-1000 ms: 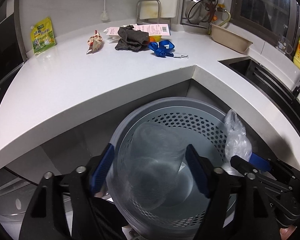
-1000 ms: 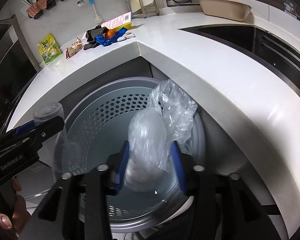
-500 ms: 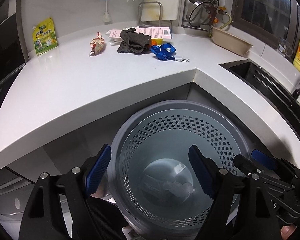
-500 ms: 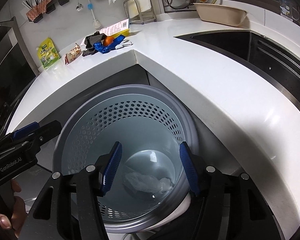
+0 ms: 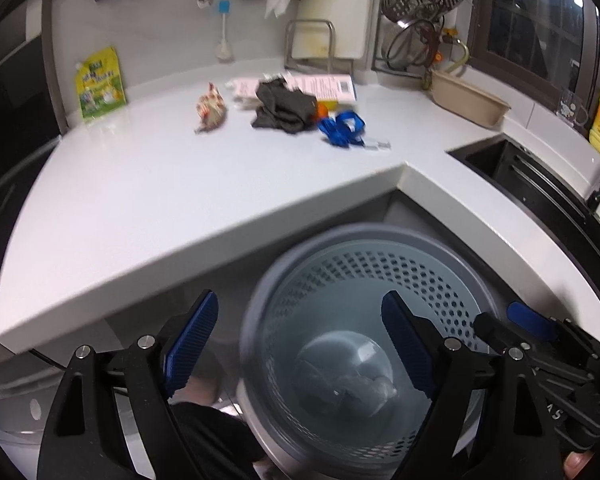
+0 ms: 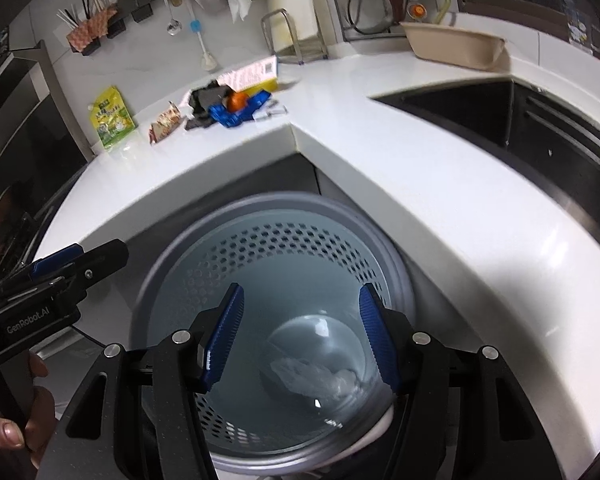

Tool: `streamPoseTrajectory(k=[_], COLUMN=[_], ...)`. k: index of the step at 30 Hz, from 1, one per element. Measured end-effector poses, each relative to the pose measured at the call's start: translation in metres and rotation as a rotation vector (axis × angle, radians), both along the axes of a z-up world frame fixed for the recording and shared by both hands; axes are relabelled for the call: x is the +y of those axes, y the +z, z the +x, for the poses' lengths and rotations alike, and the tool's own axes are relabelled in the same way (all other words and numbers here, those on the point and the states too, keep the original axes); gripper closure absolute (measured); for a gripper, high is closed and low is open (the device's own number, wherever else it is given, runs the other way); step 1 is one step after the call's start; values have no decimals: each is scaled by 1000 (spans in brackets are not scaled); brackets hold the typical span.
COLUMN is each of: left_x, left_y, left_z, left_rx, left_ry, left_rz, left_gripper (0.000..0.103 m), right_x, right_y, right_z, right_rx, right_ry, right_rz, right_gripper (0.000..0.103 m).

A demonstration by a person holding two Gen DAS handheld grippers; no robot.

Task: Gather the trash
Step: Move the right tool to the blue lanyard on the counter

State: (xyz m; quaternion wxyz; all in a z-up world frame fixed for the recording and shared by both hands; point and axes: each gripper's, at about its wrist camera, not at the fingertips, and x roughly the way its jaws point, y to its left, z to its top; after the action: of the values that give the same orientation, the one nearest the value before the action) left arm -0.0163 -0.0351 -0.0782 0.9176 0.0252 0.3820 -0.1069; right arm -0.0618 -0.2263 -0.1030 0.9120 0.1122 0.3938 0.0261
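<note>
Left gripper (image 5: pixel 300 344) jaws opening, nothing between them; right gripper (image 6: pixel 300 336) open, empty. We hover both over the bin (image 6: pixel 172 264), a round grey plastic basket with perforated walls, under the corner of the smooth white surface (image 5: pixel 160 184). Crumpled clear plastic (image 6: pixel 320 380) lies at the bin's bottom. We judge the drop step done. The next move likely calls for reaching up to the surface, where more trash sits well apart from the bin: dark cloth (image 5: pixel 284 108), blue strap (image 5: pixel 340 128), crinkled snack wrapper (image 5: pixel 210 110).
</note>
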Motion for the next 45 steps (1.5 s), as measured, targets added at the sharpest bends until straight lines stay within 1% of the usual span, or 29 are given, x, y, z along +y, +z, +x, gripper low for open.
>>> streamPoseTrajectory(k=[4, 7, 9, 12, 14, 19, 26, 30, 33, 36, 40, 45], left_x=[6, 12, 18, 26, 30, 43, 56, 63, 68, 73, 83, 93], left_y=[15, 29, 37, 47, 53, 62, 61, 60, 58, 54, 44, 35], left_z=[9, 16, 23, 37, 49, 82, 124, 147, 162, 177, 193, 213], left_rx=[-32, -73, -98, -135, -160, -184, -163, -150, -144, -125, -90, -44], left_ry=[4, 11, 23, 47, 67, 86, 95, 109, 119, 129, 153, 174], left_rz=[-14, -13, -19, -24, 3, 10, 2, 9, 15, 21, 15, -5], left_gripper=[16, 15, 12, 12, 12, 11, 10, 8, 7, 7, 7, 7], right_x=[3, 7, 8, 12, 16, 23, 36, 43, 47, 52, 54, 56], right_y=[22, 37, 43, 50, 53, 57, 57, 55, 52, 48, 38, 29], right_z=[13, 26, 36, 55, 67, 97, 139, 159, 174, 187, 203, 219], right_rx=[-56, -93, -107, -120, -123, -126, -112, -108, -102, -91, -55, -21], right_ry=[10, 20, 28, 35, 36, 41, 47, 53, 55, 62, 67, 74], right_rz=[-14, -32, -31, -36, -52, -74, -78, -85, -87, -96, -93, -110], right_gripper=[42, 42, 42, 42, 42, 41, 40, 40, 35, 35, 35, 34])
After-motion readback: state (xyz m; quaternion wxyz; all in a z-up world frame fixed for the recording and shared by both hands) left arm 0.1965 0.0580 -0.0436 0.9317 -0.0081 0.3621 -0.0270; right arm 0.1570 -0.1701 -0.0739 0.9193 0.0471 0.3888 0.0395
